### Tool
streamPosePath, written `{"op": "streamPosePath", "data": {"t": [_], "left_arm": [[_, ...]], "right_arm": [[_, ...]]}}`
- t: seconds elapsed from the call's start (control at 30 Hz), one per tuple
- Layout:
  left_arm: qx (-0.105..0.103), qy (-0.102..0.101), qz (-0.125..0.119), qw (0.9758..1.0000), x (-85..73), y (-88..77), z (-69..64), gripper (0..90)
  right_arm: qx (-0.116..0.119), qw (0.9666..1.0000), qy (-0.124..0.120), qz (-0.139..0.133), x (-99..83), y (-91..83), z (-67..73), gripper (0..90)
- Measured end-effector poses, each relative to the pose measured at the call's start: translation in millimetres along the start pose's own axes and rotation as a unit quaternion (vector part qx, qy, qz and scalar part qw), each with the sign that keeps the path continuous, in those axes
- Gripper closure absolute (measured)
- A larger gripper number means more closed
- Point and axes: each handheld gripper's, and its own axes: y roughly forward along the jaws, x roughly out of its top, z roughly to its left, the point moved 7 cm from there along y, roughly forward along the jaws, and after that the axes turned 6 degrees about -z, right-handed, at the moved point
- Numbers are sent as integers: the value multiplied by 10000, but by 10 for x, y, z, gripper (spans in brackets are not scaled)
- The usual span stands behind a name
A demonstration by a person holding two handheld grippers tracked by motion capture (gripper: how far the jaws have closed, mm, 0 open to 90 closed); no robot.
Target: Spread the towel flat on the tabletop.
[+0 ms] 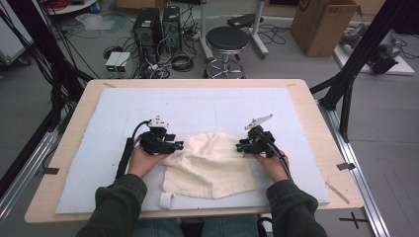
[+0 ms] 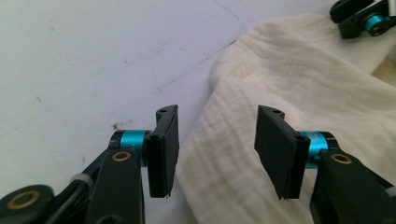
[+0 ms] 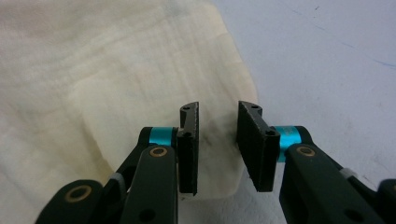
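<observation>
The cloth (image 1: 210, 165) lies crumpled near the tabletop's (image 1: 64, 163) near edge. The left tool (image 2: 217, 144) gapes wide, empty, over its edge; the right tool (image 3: 217, 144) stands narrower, empty. Closing now could pinch several layers or miss, dragging it askew.

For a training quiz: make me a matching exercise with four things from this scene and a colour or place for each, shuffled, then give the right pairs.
Things:
1. cloth
2. mat
3. stool
4. cardboard box

Descriptions:
A. on the floor, far right beyond the table
B. cream, lying between the two grippers
C. pale blue, spread over the table top
D. black round seat, on the floor beyond the table's far edge

Pairs: 1-B, 2-C, 3-D, 4-A
</observation>
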Motion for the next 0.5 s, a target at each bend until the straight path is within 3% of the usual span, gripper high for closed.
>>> {"op": "streamPosePath", "data": {"t": [0.07, 0.17, 0.37, 0.43, 0.5], "left_arm": [[-34, 16, 215, 9998, -46, 60, 14, 531], [1, 381, 363, 9986, -86, 51, -1, 841], [437, 662, -212, 9966, 98, -244, -48, 872], [314, 741, -245, 9965, 100, -329, -116, 873], [300, 952, -106, 9949, 51, -369, -203, 873]], "right_arm": [[-3, 10000, -20, -11, -1, 2, -4, 708], [19, 10000, -41, -35, -3, 2, -18, 728], [17, 10000, 7, -61, -5, 7, -28, 740], [3, 10000, 22, -59, -6, 6, -22, 739], [-6, 10000, -19, -78, -6, 8, -20, 739]]}}
